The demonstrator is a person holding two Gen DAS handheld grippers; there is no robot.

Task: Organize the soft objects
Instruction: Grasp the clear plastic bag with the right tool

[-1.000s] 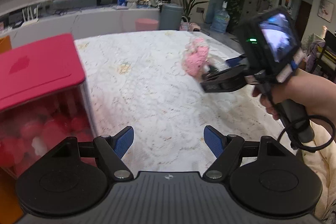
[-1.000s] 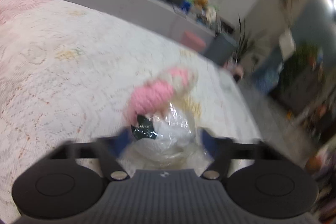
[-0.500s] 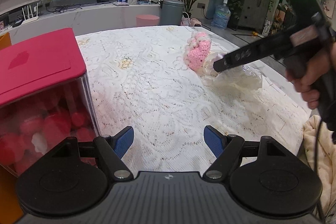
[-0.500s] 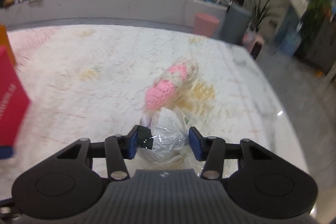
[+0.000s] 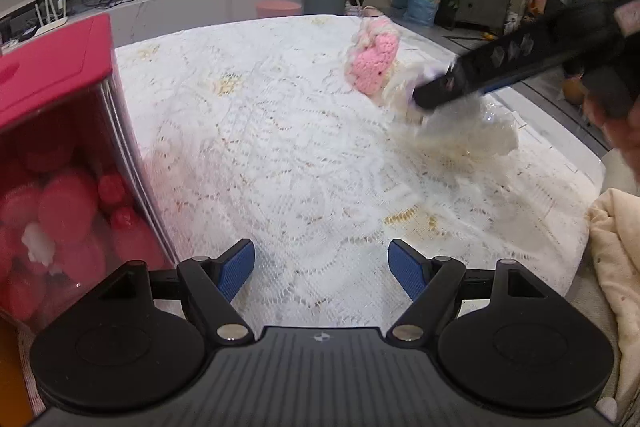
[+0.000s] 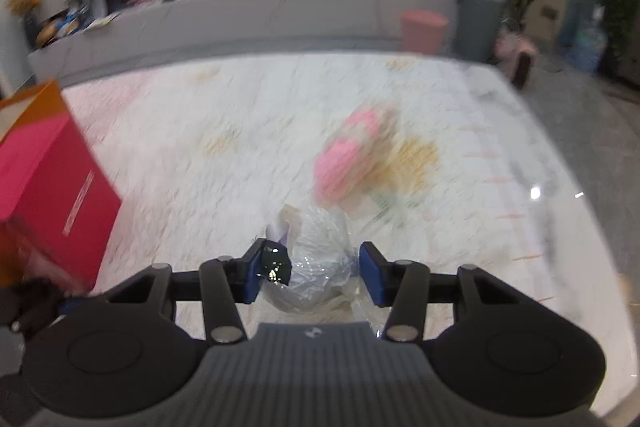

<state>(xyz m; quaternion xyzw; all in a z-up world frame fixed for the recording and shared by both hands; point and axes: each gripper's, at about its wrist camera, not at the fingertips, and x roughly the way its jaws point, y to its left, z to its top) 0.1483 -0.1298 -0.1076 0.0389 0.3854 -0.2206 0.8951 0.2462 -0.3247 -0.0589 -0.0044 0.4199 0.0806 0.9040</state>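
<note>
Presently noted: right tongs point(image 6: 310, 273) clamped on crinkled clear wrap point(image 6: 320, 259), pink knit toy point(image 6: 346, 163) hanging beyond the tips, above the lace-covered worktop point(image 5: 280, 155). Jaws just narrowed, wrap between them. Left tongs point(image 5: 321, 269) wide, empty, low beside the red-lidded box point(image 5: 52, 67). Judged risks: grip on slippery film only, so slipping or tearing likely under a swing; toy dropped short; lid apparently closed, blocking entry.

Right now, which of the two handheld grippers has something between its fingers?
The right gripper: a crinkled clear plastic wrap fills its jaws. The left gripper stands wide, holding nothing.
</note>
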